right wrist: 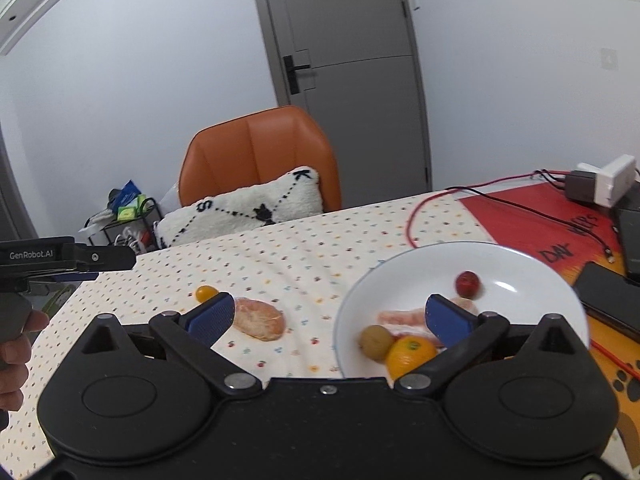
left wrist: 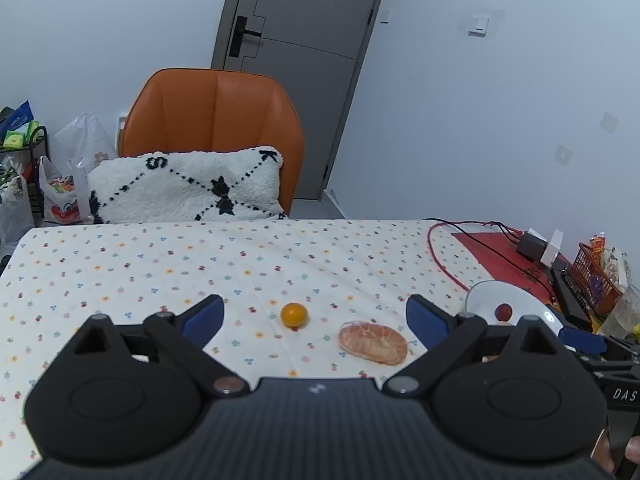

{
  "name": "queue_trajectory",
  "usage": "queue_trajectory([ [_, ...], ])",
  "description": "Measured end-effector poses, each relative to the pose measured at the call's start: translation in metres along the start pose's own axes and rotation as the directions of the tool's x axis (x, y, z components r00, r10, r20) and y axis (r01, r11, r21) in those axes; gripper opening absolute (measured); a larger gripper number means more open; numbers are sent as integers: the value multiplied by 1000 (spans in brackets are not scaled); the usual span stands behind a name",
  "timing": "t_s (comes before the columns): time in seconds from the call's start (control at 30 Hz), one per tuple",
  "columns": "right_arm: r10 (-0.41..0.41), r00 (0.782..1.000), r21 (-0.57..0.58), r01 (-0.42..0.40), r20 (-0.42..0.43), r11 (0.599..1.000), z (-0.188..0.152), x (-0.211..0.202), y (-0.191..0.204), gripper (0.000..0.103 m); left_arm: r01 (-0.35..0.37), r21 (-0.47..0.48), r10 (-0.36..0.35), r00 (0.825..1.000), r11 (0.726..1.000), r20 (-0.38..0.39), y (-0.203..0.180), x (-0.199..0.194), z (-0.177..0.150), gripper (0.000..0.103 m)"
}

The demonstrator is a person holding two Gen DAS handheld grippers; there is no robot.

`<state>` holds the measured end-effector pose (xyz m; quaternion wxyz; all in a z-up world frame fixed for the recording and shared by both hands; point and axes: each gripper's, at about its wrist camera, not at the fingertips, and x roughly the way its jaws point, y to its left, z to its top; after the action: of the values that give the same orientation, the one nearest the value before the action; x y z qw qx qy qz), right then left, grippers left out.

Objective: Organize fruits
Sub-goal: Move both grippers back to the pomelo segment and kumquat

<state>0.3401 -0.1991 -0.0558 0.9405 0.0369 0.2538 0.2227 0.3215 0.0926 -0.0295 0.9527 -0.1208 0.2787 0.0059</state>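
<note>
The left gripper [left wrist: 315, 314] is hovering with fingers spread wide, holding nothing; its body is hiding the near tablecloth [left wrist: 120, 264]. The plate [left wrist: 520, 300] is showing only a red fruit [left wrist: 503, 311] there, the rest cut off behind a finger. The right view is revealing more on the plate [right wrist: 520, 264]: orange [right wrist: 410, 354], kiwi [right wrist: 375, 342], peeled segments partly hidden. The right gripper [right wrist: 332, 316] is also spread, empty. Left of the plate, the peeled citrus [left wrist: 373, 343] and yellow tomato [left wrist: 294, 314] are lying on the cloth.
</note>
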Motion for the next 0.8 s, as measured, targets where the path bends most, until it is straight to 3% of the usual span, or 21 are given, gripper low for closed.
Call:
queue_trajectory([
  [0.47, 89, 994, -72, -93, -59, 993, 6, 38, 33, 102, 8, -23, -8, 1000, 1000, -20, 19, 15, -6, 93],
  [0.8, 115, 985, -118, -131, -129, 984, 2, 74, 44, 92, 5, -47, -8, 998, 999, -58, 35, 37, -10, 67],
])
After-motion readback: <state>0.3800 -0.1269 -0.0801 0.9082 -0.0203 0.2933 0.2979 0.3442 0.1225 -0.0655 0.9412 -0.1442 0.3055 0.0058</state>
